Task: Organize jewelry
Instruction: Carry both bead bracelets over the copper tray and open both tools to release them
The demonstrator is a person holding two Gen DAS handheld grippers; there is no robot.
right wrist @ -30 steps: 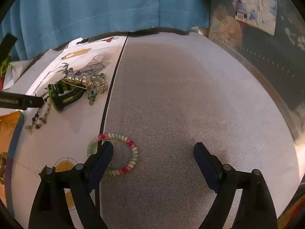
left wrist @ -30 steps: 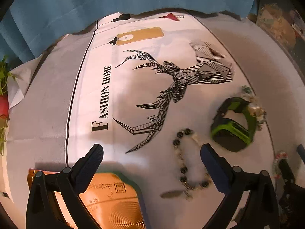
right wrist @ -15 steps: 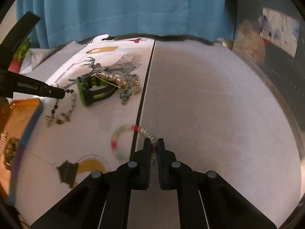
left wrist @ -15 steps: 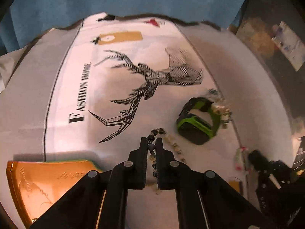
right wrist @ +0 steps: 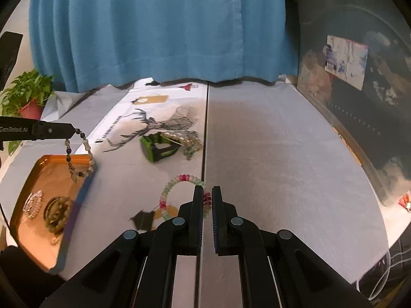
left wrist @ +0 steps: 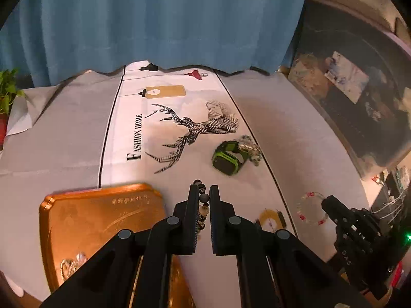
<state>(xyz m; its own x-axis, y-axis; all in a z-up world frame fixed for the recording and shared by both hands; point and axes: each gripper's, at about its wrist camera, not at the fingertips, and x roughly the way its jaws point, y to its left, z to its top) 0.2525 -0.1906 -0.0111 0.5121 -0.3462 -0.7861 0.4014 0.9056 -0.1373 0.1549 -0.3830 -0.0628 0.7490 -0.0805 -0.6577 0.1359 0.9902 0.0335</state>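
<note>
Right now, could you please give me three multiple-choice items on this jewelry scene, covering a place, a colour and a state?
1. Where does the green watch lie?
A. in the tray
B. on the deer-print cloth
C. on the plain grey cloth

2. What colour is the tray?
A. orange
B. blue
C. white

3. What are the left tongs doing?
A. standing open
B. shut on the dark bead bracelet
C. gripping the watch

Answers: 1 B, it sits beside the deer print. 2 A, its rim glows orange. 3 B, the bracelet hangs from them above the tray.
</note>
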